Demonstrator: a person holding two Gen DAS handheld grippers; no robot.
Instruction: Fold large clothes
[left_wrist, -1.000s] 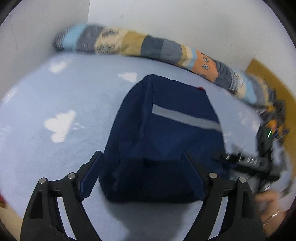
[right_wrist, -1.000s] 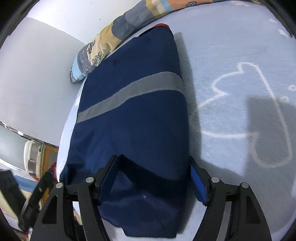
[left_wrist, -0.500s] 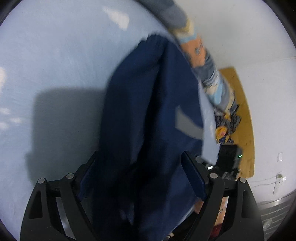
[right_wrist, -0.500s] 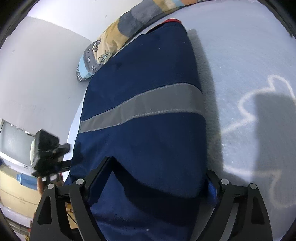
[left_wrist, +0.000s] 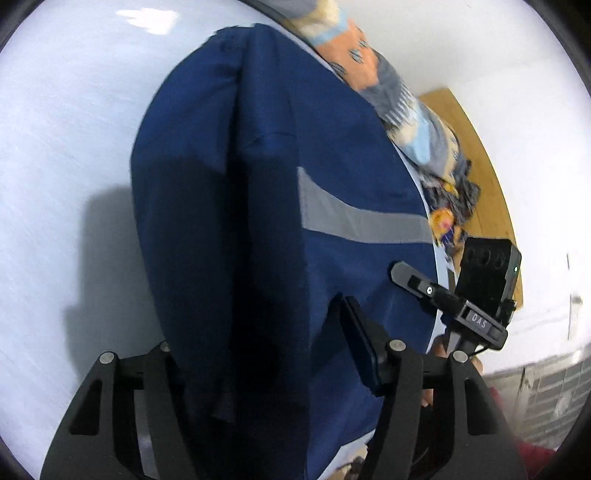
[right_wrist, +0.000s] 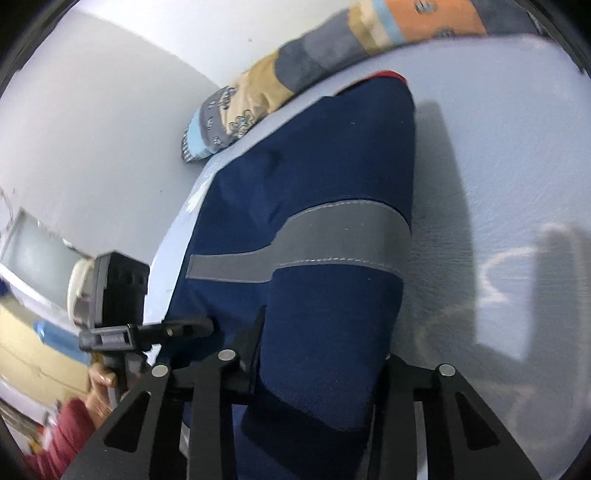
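One folded navy fabric garment (left_wrist: 266, 206) with grey reflective stripe, long axis running lower to upper frame, two black grippers, left gripper (left_wrist: 266, 354) and right gripper (right_wrist: 321, 354), closing around its near edge

white walls (right_wrist: 110, 122) meet in a corner behind a pale blue bedsheet (left_wrist: 55, 184) printed with white clouds, a patchwork quilt (right_wrist: 295, 62) bunched along its far edge, beside wooden flooring (left_wrist: 487, 192).

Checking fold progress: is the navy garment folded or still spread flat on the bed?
Folded. The navy garment lies as a compact doubled-over bundle on the light blue sheet, its grey stripe wrapping over a rounded fold edge.
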